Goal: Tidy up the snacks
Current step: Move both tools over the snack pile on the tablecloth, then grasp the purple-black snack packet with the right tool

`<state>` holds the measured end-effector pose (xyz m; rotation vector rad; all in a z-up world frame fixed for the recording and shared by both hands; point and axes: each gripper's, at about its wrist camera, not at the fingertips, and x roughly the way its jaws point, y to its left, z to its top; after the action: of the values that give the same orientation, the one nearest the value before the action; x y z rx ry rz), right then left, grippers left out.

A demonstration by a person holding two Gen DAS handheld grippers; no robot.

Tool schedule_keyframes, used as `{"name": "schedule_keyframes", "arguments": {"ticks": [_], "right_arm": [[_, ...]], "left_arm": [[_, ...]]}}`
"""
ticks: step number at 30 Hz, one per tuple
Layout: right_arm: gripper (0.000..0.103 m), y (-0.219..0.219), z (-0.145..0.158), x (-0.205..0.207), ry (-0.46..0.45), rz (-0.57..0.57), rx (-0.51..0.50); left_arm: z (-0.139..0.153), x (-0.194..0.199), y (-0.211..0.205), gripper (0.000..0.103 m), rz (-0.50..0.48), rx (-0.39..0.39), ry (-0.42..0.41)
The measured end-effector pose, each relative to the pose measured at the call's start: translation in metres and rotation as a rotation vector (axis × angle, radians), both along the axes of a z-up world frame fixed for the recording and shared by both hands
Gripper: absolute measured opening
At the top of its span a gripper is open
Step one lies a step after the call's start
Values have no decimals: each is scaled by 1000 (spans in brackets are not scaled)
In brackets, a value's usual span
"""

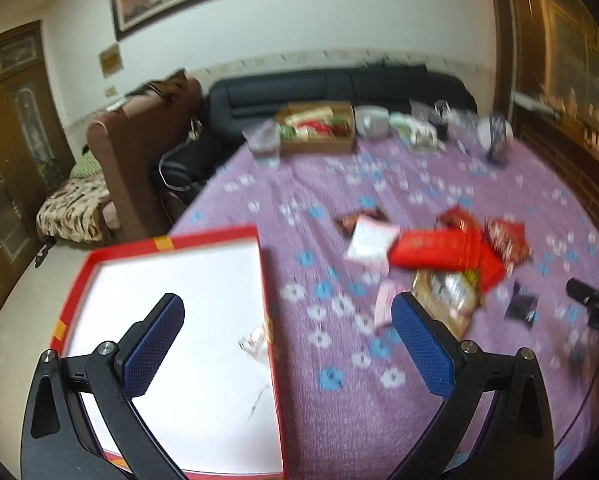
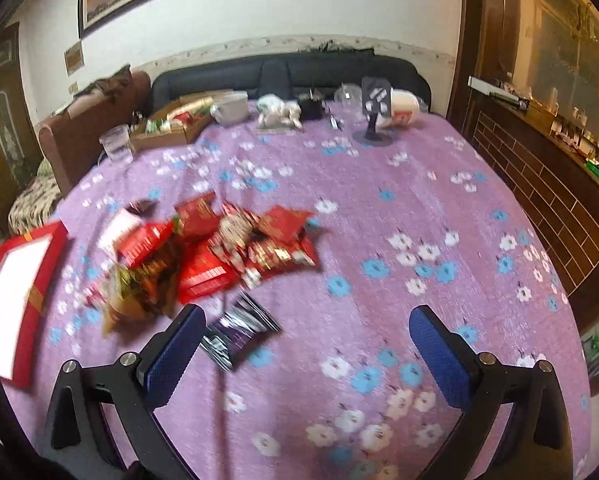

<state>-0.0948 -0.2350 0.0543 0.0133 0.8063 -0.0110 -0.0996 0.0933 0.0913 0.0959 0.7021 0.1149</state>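
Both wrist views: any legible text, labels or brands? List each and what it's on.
None can be read.
Long red snack box: pale print, motion-blurred.
Red foil snack packets: printing smeared.
Small dark purple packet: white marks, unreadable.
Open brown cardboard box of packets, far side: too small.
White cup with a red mark: too small.
Red-rimmed white tray: no text seen.
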Motion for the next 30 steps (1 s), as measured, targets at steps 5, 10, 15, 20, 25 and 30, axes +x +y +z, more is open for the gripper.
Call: {"name": "schedule_keyframes", "arguments": {"ticks": [5,10,15,20,25,30], "right_arm": [[102,-3,-22,9,77,32,68],[97,22,-32,26,109,78,118],[76,42,-51,49,197,75,129],[57,54,-54,51,166,68,65],[41,44,-55,46,122,105,47],[25,25,-56,46,92,145,81]], "left_arm": [[-18,8,-9,103,-28,4,66],[-21,13,-20,103,-56,22,84],[-19,20,-32,103,-92,38,93],[-8,36,-45,103,-120,46,84],[0,50,-57,103,-139,66,76],[-2,69,-65,103,-159,35,119]]}}
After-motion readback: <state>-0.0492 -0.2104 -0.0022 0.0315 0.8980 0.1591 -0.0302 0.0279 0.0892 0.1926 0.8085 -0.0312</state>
